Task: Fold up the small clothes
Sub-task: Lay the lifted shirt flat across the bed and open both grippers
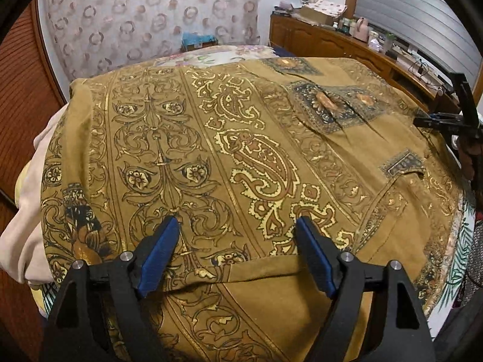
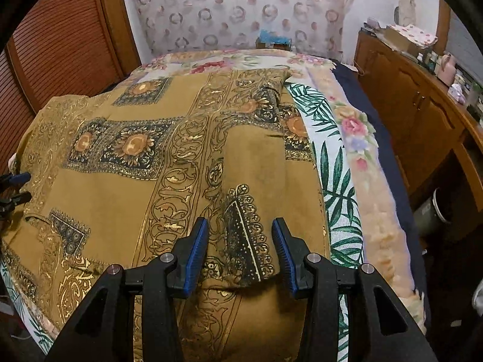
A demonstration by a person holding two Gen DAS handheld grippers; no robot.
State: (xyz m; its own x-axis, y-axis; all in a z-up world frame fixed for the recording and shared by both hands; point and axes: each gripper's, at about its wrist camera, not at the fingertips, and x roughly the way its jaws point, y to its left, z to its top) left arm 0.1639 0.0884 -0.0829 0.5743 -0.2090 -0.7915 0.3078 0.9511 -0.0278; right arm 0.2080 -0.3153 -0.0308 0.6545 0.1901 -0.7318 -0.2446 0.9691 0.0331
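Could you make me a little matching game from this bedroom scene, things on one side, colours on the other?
Things:
1. paisley-printed cloth garment
2. rubber pads on the left gripper
3. leaf-print sheet along the bed edge
4. small jug on the wooden cabinet

Colours:
A. pink
B. mustard brown with gold
C. green on white
D. blue

Pairs: 1-B, 2-D, 3-C, 4-A

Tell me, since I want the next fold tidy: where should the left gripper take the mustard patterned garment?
Grip the folded hem edge of the mustard patterned garment, probably coming from the near side, low and along the bed. That edge lies as a raised double layer straight across between the open jaws of the left gripper, so one jaw could slip under it. Elsewhere the cloth lies flat.
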